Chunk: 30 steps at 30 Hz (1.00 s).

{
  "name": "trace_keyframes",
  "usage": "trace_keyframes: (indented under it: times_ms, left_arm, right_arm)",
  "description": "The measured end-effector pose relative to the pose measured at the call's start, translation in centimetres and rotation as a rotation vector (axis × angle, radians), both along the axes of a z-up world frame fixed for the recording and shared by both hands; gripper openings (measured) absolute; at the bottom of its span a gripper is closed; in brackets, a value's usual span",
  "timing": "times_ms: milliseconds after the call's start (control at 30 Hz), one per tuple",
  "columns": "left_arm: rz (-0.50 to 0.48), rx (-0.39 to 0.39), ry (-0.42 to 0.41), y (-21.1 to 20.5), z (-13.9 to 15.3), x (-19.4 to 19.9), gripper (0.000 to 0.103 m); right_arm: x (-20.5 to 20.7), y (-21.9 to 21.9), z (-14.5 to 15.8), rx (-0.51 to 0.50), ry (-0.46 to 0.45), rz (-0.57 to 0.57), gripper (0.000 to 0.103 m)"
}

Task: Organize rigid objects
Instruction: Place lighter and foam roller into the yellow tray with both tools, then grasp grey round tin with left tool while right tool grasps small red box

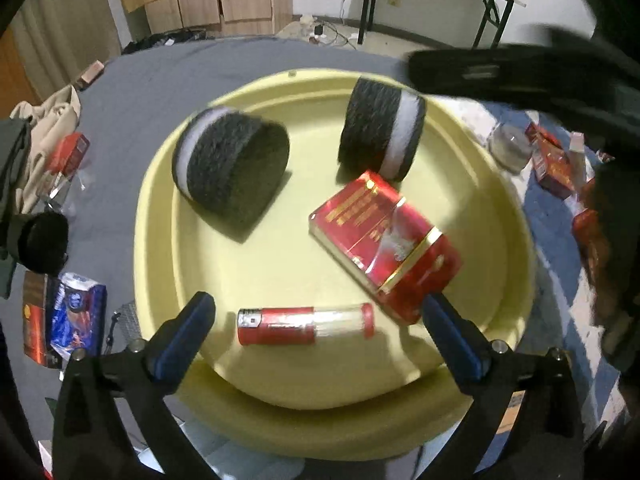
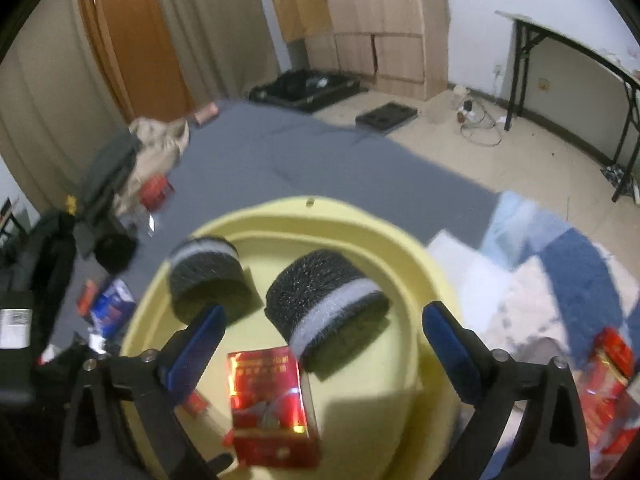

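A yellow basin (image 1: 160, 184) sits on grey cloth. Inside it lie two dark fuzzy rolls with white bands, one on the left (image 1: 232, 164) and one at the back right (image 1: 380, 128). A red box (image 1: 384, 240) lies tilted and a red-and-clear lighter (image 1: 306, 326) rests near the front. My left gripper (image 1: 318, 303) hangs open just above the lighter, touching nothing. My right gripper (image 2: 324, 312) is open over the basin (image 2: 404, 264); the red box (image 2: 272, 404) is between its fingers, clear of the pads, and one roll (image 2: 324, 304) lies beyond.
More red boxes (image 1: 554, 164) and a glass jar (image 1: 510, 148) lie right of the basin. On the left are a blue pack (image 1: 76, 312), a black round object (image 1: 44, 242), a red box (image 1: 72, 152) and a heap of clothes (image 1: 52, 120).
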<state>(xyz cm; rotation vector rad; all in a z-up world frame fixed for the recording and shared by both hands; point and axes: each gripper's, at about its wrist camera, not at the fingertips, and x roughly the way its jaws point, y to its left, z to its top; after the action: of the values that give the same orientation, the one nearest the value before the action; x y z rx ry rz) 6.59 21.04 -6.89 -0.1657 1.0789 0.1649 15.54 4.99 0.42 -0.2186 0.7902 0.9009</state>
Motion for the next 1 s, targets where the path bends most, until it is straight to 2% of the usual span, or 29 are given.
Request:
trace_keyframes:
  times_ms: [100,267,433,567,633,767,867,1000]
  left_arm:
    - [0.001,-0.001,-0.051,-0.5,2.3,-0.2,0.103]
    - [-0.025,-0.01,-0.1,-3.0,5.8,-1.2,0.103]
    - [-0.072,-0.024,-0.132,-7.2,8.0,-2.7,0.103]
    - [-0.07,-0.06,-0.158,-9.8,8.3,-3.6,0.103]
    - [-0.092,-0.074,-0.142,-11.2,7.8,-3.3,0.103]
    - [-0.125,0.014,-0.104,-13.2,6.9,-1.8,0.103]
    - [-0.139,0.026,-0.084,-13.9,6.6,0.1,0.103]
    - [-0.14,0.054,-0.072,-14.0,5.8,4.1,0.103]
  right_arm:
    - [-0.9,-4.1,2.6,0.054,-0.029,-0.036,0.103]
    - [-2.7,-14.3,6.3,0.105,-0.074,-0.133,0.103]
    - [-5.3,-25.2,7.5,0.056,-0.139,-0.262,0.103]
    - [-7.7,-30.4,7.0,0.004,-0.143,-0.325,0.103]
    - [-8.8,-31.9,6.5,-0.017,-0.156,-0.326,0.103]
    - [-8.5,-32.2,5.0,-0.093,-0.141,-0.315,0.103]
    - [-7.8,-31.7,3.4,-0.105,-0.095,-0.297,0.103]
    - [-6.4,-29.1,-0.5,-0.245,-0.081,-0.237,0.103]
